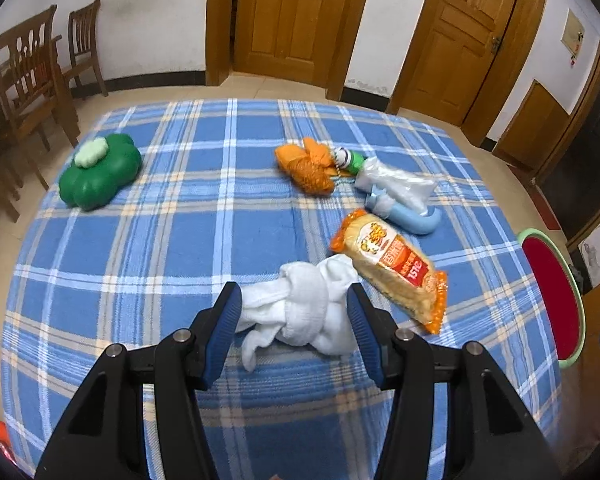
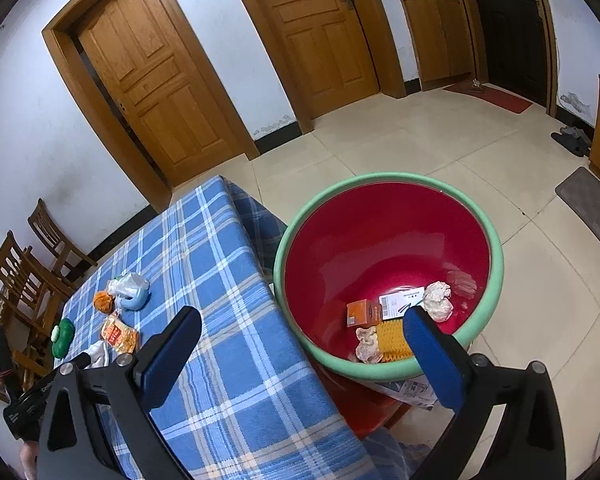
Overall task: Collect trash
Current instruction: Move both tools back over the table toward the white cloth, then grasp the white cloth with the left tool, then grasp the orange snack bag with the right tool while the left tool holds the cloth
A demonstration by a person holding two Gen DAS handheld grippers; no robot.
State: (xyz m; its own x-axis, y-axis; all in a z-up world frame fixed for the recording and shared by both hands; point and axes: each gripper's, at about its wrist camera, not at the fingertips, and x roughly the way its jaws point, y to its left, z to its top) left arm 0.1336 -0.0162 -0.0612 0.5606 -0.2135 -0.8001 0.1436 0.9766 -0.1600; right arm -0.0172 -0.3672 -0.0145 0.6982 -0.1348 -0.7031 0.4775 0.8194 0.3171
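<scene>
Some trash already lies in the red basin: a small box, crumpled paper. The empty right gripper gapes above it, while the left gripper, wide open, straddles the white cloth on the surface, the snack packet alongside still uncollected.

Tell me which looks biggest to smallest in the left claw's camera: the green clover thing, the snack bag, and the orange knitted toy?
1. Snack bag, but it lies nearer the camera, so that may flatter it.
2. Green clover thing, nearly the same; I wouldn't swear to the order.
3. Orange knitted toy, clearly smallest.
</scene>
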